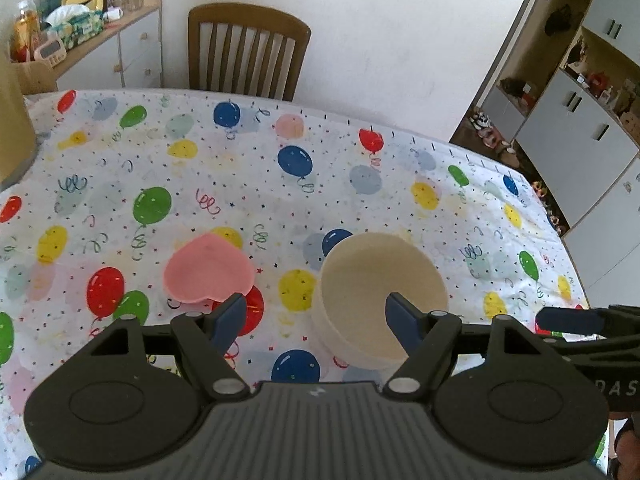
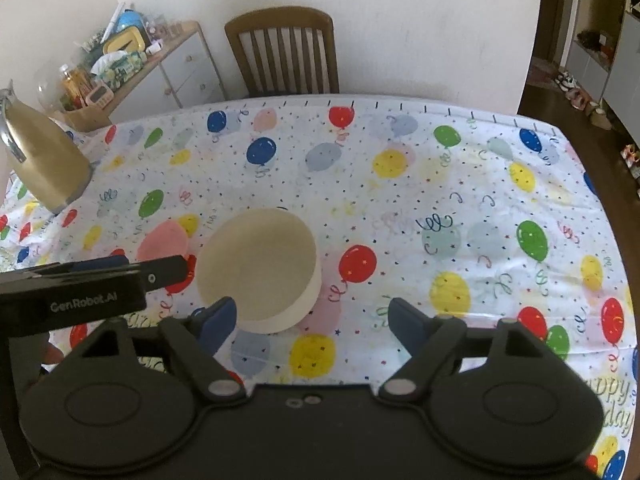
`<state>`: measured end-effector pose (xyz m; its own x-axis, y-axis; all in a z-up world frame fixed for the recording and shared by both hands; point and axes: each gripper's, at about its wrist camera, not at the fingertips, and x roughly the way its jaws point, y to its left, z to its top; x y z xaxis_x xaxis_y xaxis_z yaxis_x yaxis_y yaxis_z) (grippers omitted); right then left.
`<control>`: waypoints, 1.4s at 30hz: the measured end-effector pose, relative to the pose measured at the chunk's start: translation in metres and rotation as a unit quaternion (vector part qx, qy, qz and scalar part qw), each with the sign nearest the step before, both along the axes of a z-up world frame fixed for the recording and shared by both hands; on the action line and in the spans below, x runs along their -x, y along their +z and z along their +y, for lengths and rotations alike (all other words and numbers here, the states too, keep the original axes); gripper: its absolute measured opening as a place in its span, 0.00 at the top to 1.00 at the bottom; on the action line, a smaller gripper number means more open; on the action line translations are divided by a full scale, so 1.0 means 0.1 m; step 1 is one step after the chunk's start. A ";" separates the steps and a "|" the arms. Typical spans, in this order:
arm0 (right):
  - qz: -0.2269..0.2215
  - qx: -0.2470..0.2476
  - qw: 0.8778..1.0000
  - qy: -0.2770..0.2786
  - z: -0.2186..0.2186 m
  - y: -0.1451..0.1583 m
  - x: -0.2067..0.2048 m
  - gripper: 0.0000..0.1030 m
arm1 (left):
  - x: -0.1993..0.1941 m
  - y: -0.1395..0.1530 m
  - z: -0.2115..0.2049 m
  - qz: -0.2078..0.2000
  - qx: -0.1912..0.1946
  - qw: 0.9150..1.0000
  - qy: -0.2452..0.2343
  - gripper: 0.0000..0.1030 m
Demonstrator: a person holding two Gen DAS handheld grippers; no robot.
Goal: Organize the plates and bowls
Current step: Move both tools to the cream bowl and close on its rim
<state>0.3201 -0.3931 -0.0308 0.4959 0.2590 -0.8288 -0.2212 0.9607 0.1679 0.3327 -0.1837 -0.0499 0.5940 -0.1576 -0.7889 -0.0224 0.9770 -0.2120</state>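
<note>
Balloon-printed cloth (image 1: 248,184) covers the table, with a wooden chair (image 1: 248,52) against the wall behind. Seen from the left wrist, the left gripper (image 1: 316,312) hangs with its fingers apart above the near part of the cloth; the cream bowl (image 1: 380,280) stands under its right finger, and the pink heart-shaped plate (image 1: 208,270) lies just left of the bowl, apart from it. From the right wrist, the right gripper (image 2: 312,316) is also spread wide, the bowl beside its left fingertip. A gold thermos (image 2: 44,156) stands far left.
</note>
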 end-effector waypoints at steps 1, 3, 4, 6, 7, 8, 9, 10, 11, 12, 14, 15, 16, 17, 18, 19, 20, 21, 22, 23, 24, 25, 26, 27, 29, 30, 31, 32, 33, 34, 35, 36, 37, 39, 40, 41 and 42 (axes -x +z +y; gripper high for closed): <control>0.002 0.002 1.000 0.001 0.01 -0.03 -0.03 0.21 | -0.02 -0.02 0.00 0.002 0.000 1.000 0.000 0.27; 0.005 0.005 1.000 0.002 0.03 -0.08 -0.08 0.21 | -0.07 -0.07 0.00 0.006 0.001 1.000 0.000 0.27; 0.008 0.006 1.000 0.003 0.05 -0.11 -0.10 0.24 | -0.08 -0.09 0.01 0.008 0.001 1.000 0.001 0.27; 0.014 0.007 1.000 0.004 0.07 -0.16 -0.16 0.29 | -0.11 -0.13 0.01 0.011 0.001 1.000 0.002 0.31; 0.018 0.007 1.000 0.005 0.08 -0.18 -0.18 0.32 | -0.13 -0.15 0.02 0.014 0.002 1.000 0.001 0.35; 0.021 0.007 1.000 0.007 0.10 -0.20 -0.21 0.35 | -0.14 -0.17 0.02 0.017 0.003 1.000 0.002 0.36; 0.025 0.005 1.000 0.011 0.11 -0.21 -0.23 0.40 | -0.16 -0.20 0.02 0.020 0.003 1.000 0.003 0.39; 0.028 0.005 1.000 0.014 0.13 -0.23 -0.26 0.46 | -0.17 -0.22 0.03 0.022 0.004 1.000 0.003 0.45; 0.029 0.006 0.999 0.015 0.15 -0.24 -0.28 0.48 | -0.19 -0.24 0.03 0.026 0.007 1.000 0.001 0.49; 0.029 0.009 0.999 0.015 0.16 -0.26 -0.30 0.50 | -0.21 -0.27 0.04 0.030 0.010 1.000 0.000 0.54; 0.028 0.015 0.999 0.013 0.18 -0.28 -0.34 0.51 | -0.24 -0.31 0.05 0.037 0.014 0.999 0.002 0.56; 0.027 0.017 0.999 0.009 0.18 -0.29 -0.36 0.52 | -0.25 -0.33 0.05 0.038 0.013 0.999 0.004 0.58; 0.028 0.020 0.999 0.005 0.19 -0.30 -0.37 0.52 | -0.25 -0.34 0.05 0.039 0.013 0.999 0.004 0.60; 0.028 0.020 0.999 0.004 0.19 -0.31 -0.39 0.52 | -0.26 -0.35 0.05 0.040 0.015 0.999 0.004 0.61; 0.028 0.020 0.999 0.002 0.18 -0.32 -0.41 0.52 | -0.27 -0.36 0.04 0.041 0.017 0.999 0.003 0.62; 0.030 0.021 0.999 0.000 0.18 -0.33 -0.43 0.52 | -0.28 -0.37 0.04 0.042 0.019 0.999 0.001 0.64; 0.035 0.020 0.999 -0.002 0.18 -0.34 -0.44 0.52 | -0.29 -0.37 0.04 0.043 0.022 0.999 0.000 0.66; 0.039 0.016 0.999 -0.002 0.17 -0.36 -0.46 0.54 | -0.30 -0.38 0.03 0.044 0.024 0.999 -0.001 0.67; 0.044 0.012 0.999 -0.003 0.16 -0.38 -0.48 0.56 | -0.31 -0.39 0.03 0.046 0.026 0.999 -0.001 0.68; 0.048 0.008 0.999 -0.004 0.16 -0.39 -0.49 0.58 | -0.32 -0.39 0.02 0.046 0.026 0.999 0.000 0.68; 0.050 0.005 0.999 -0.004 0.15 -0.40 -0.50 0.63 | -0.33 -0.40 0.02 0.045 0.027 0.999 0.000 0.69; 0.052 0.004 0.999 -0.002 0.16 -0.41 -0.50 0.68 | -0.34 -0.40 0.02 0.046 0.028 0.999 -0.001 0.72; 0.055 0.004 0.998 -0.001 0.16 -0.43 -0.50 0.70 | -0.35 -0.41 0.01 0.047 0.029 0.998 -0.002 0.74; 0.056 0.005 0.998 -0.001 0.16 -0.43 -0.50 0.72 | -0.36 -0.41 0.01 0.048 0.030 0.998 -0.003 0.77; 0.060 0.000 0.998 0.001 0.17 -0.44 -0.49 0.82 | -0.36 -0.43 0.00 0.051 0.033 0.998 -0.006 0.82; 0.063 -0.003 0.998 0.001 0.17 -0.45 -0.49 0.87 | -0.36 -0.44 -0.01 0.051 0.034 0.998 -0.006 0.83; 0.063 -0.005 0.998 0.000 0.17 -0.45 -0.49 0.89 | -0.36 -0.44 -0.01 0.051 0.036 0.998 -0.006 0.85; 0.062 -0.006 0.998 0.001 0.17 -0.45 -0.48 0.90 | -0.36 -0.44 -0.02 0.052 0.037 0.998 -0.007 0.86; 0.062 -0.005 0.998 0.001 0.18 -0.45 -0.47 0.90 | -0.35 -0.45 -0.03 0.052 0.036 0.998 -0.008 0.88; 0.062 -0.004 0.998 0.000 0.18 -0.45 -0.47 0.90 | -0.35 -0.45 -0.04 0.052 0.034 0.998 -0.008 0.89; 0.062 -0.003 0.998 0.000 0.18 -0.45 -0.46 0.91 | -0.34 -0.45 -0.04 0.051 0.033 0.998 -0.008 0.89; 0.062 -0.001 0.998 -0.001 0.18 -0.45 -0.46 0.91 | -0.34 -0.45 -0.05 0.051 0.033 0.998 -0.008 0.89; 0.062 0.000 0.998 -0.001 0.18 -0.44 -0.46 0.91 | -0.33 -0.45 -0.05 0.052 0.033 0.998 -0.009 0.90; 0.061 0.002 0.998 0.000 0.18 -0.44 -0.44 0.91 | -0.32 -0.45 -0.06 0.054 0.033 0.998 -0.010 0.90; 0.060 0.003 0.998 0.000 0.17 -0.43 -0.42 0.91 | -0.30 -0.44 -0.06 0.055 0.032 0.998 -0.011 0.90; 0.061 0.003 0.998 0.000 0.16 -0.42 -0.41 0.91 | -0.28 -0.43 -0.07 0.055 0.031 0.998 -0.013 0.90; 0.061 0.004 0.998 -0.001 0.16 -0.41 -0.40 0.91 | -0.27 -0.42 -0.08 0.055 0.030 0.998 -0.015 0.90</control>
<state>0.3599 -0.3773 -0.0721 0.3920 0.2516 -0.8849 -0.1983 0.9624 0.1858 0.3593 -0.1917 -0.0921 0.4980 -0.2228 -0.8381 -0.0206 0.9631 -0.2683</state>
